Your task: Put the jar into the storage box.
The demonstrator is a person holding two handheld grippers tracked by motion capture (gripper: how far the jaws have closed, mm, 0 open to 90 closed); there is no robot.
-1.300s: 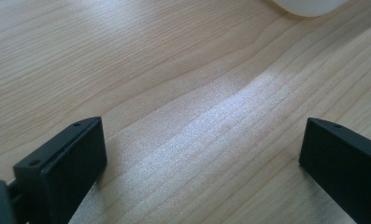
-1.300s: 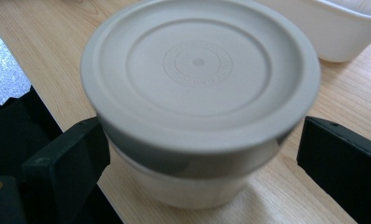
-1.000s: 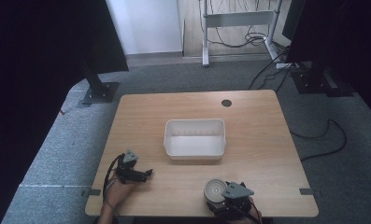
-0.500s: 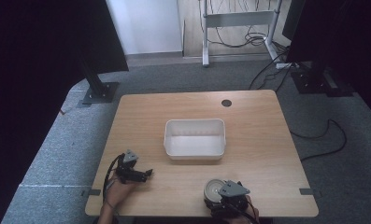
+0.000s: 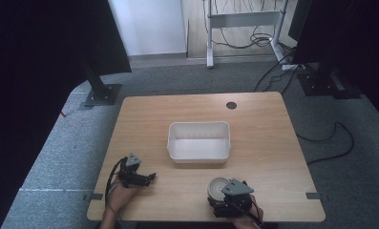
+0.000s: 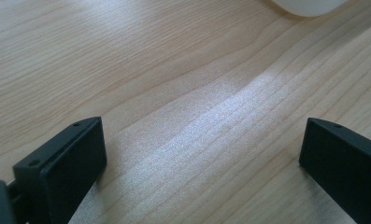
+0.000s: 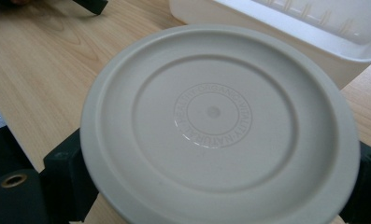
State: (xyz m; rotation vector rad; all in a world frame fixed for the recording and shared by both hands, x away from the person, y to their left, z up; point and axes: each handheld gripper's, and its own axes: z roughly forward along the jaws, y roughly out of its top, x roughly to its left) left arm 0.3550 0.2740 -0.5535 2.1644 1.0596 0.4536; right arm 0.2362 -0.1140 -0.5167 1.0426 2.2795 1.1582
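While the left gripper [image 5: 150, 177] rests low on the light wooden table [image 5: 144, 119] near its front left corner, its two black jaws stand wide apart in the left gripper view [image 6: 202, 163] with bare wood grain between them and nothing held. A person's hand [image 5: 118, 200] grips it from the table's front edge.

The right gripper [image 5: 219, 194] sits near the front edge toward the right, and its jaws flank a round, pale grey plastic dish [image 7: 216, 126] seen from its ringed, embossed underside. In the right gripper view the jaws [image 7: 216, 186] press against the dish's rim on both sides, so the dish is clamped between them; it fills most of that view, tilted slightly. In the high view the same dish [image 5: 218, 187] shows as a small grey disc just ahead of the gripper body, in front of and near the white rectangular plastic tub [image 5: 199, 141], which stands at the table's middle.

Compared with a second ago, the right gripper and its dish have shifted a little to the left along the front edge and sit slightly closer to the tub's front right corner. The left gripper and the tub lie where they were.
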